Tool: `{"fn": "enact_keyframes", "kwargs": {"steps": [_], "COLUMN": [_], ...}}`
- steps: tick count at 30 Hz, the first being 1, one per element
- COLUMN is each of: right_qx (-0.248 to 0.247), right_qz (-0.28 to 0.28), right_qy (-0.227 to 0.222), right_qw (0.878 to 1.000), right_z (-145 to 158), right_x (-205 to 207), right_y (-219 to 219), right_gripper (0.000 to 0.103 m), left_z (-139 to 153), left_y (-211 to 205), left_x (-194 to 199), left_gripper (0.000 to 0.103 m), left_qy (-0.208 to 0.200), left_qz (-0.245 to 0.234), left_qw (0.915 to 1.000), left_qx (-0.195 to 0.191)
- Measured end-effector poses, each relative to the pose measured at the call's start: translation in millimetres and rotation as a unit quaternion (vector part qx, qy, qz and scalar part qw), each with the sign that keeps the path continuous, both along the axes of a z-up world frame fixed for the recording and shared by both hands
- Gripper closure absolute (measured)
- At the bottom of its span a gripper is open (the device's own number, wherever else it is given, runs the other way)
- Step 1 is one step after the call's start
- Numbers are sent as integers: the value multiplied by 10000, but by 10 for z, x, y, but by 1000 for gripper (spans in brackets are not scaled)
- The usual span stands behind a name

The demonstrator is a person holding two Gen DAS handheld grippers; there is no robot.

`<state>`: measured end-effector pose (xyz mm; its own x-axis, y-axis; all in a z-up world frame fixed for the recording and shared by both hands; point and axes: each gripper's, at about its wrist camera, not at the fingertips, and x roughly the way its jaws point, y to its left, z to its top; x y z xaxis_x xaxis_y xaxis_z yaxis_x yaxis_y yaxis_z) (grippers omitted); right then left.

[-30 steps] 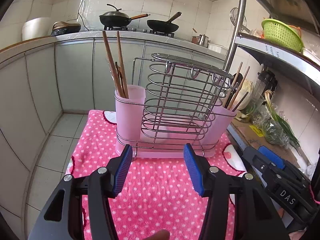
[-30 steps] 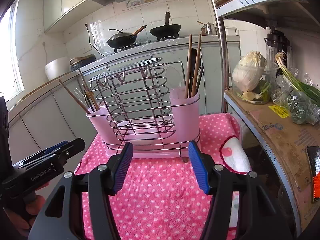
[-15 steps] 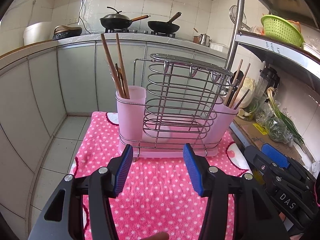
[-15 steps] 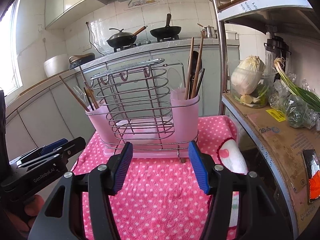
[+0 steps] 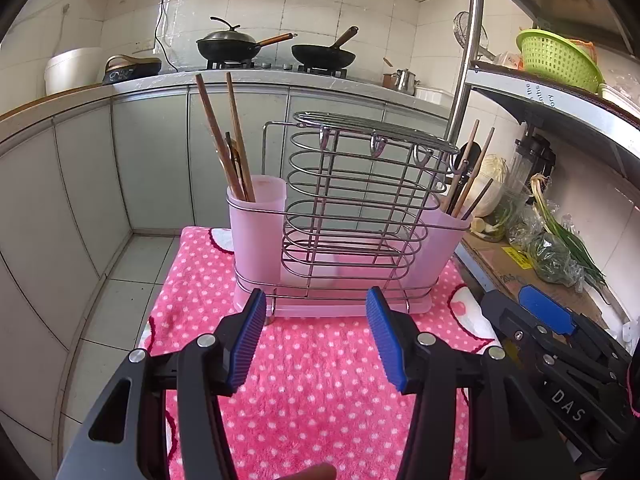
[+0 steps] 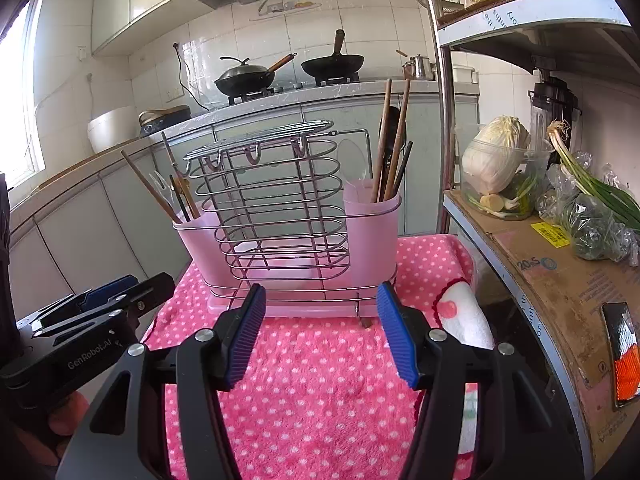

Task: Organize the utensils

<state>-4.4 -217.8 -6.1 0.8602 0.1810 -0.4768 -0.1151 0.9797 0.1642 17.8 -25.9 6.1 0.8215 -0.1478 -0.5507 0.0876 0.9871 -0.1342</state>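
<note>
A wire utensil rack (image 5: 352, 200) (image 6: 276, 208) with two pink cups stands on a pink dotted cloth (image 5: 320, 380) (image 6: 320, 392). In the left wrist view the left pink cup (image 5: 258, 236) holds long wooden chopsticks (image 5: 224, 136), and the right pink cup (image 5: 448, 240) holds several more sticks (image 5: 468, 172). My left gripper (image 5: 316, 312) hovers open just in front of the rack's base, with nothing between its blue pads. My right gripper (image 6: 320, 308) is likewise open and empty before the rack. Each gripper shows at the edge of the other's view.
A metal shelf (image 6: 540, 272) with cabbage (image 6: 496, 156), green onions and a cardboard box runs along the right. Its upright pole (image 5: 464, 60) stands close behind the rack. Grey cabinets and a stove with pans (image 5: 240, 46) lie behind; tiled floor (image 5: 112, 300) drops off left of the cloth.
</note>
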Motion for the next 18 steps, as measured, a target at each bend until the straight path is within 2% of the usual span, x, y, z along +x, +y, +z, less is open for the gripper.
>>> {"fn": "enact_keyframes", "kwargs": {"steps": [18], "right_qx": [-40], "right_qz": [-11], "right_qy": [-37], "right_qw": [10000], "right_z": [17], "right_x": [-10], "right_y": [3], "right_gripper": [44], "left_z": [30], "left_y": [-20], "left_x": [-19], "left_gripper": [51], "left_qy": [-33], "left_qz": [-38], "left_qw": [10000], "left_qx": [-12]}}
